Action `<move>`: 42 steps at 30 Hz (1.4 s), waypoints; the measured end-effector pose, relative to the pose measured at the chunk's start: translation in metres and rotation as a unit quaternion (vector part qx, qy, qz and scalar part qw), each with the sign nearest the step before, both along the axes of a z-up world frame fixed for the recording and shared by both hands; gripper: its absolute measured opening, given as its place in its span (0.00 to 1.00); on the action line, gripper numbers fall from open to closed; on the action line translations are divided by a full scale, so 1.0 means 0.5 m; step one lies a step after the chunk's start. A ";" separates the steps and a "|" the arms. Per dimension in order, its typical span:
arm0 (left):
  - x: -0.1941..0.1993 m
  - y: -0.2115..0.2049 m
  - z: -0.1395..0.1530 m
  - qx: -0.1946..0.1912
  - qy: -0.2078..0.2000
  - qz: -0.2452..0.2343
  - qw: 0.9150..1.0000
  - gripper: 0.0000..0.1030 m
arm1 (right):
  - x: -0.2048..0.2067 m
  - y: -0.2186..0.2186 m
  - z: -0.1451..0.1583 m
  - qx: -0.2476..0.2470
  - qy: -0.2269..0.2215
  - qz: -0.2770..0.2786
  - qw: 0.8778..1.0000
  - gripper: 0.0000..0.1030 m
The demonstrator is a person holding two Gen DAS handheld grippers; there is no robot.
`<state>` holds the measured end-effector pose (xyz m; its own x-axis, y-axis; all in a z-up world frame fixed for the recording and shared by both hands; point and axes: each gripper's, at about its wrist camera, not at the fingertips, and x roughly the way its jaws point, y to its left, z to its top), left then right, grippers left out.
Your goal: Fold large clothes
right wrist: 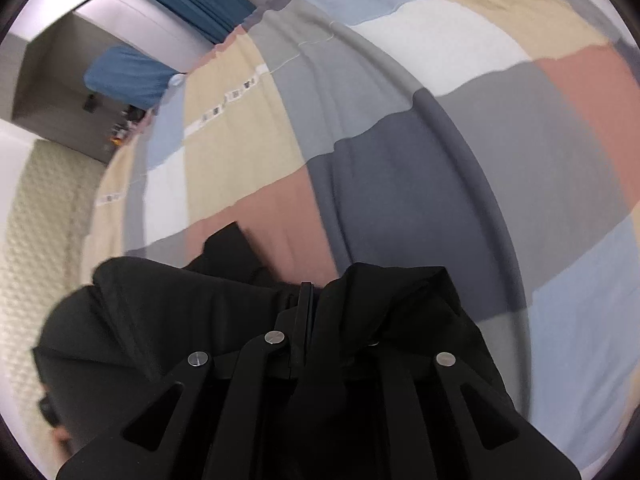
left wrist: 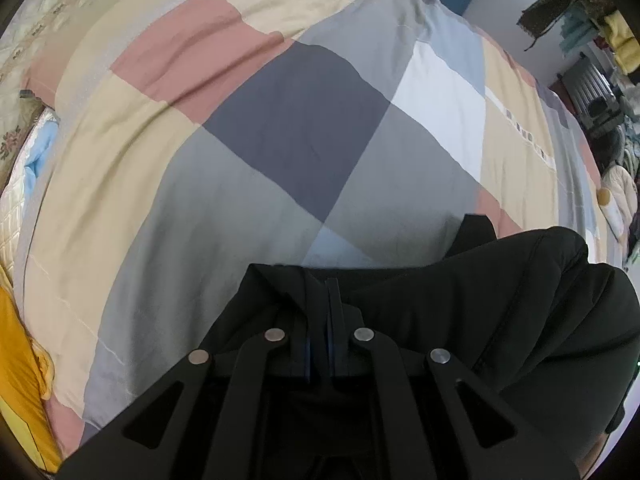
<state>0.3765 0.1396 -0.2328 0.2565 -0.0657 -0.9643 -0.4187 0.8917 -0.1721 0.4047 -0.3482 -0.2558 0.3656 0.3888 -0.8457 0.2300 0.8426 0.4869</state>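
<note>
Black garment [left wrist: 500,312] hangs bunched between both grippers above the patchwork quilt [left wrist: 280,128] on the bed. Left gripper [left wrist: 322,292] has its jaws clamped on a fold of it; right gripper [right wrist: 310,300] likewise pinches the cloth, which drapes over one finger.

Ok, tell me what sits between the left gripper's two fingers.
In the left wrist view, the left gripper has its jaws closed on a fold of the black garment; only that cloth lies between them, above the patchwork quilt.

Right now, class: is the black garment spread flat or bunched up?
Bunched: the black garment is gathered and draped over both shut hand-held grippers, left and right.
</note>
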 end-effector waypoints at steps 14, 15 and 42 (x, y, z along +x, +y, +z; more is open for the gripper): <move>-0.189 -0.033 0.227 -0.013 -0.176 -0.072 0.982 0.69 | -0.150 -0.044 0.242 -0.007 -0.110 0.024 0.994 0.73; -0.195 -0.059 0.242 0.005 -0.194 -0.091 0.977 0.69 | -0.161 -0.021 0.264 -0.015 -0.133 0.034 0.990 0.74; -0.076 -0.300 0.035 0.135 -0.247 -0.186 0.941 0.70 | -0.119 0.316 0.057 -0.173 -0.241 0.152 0.943 0.87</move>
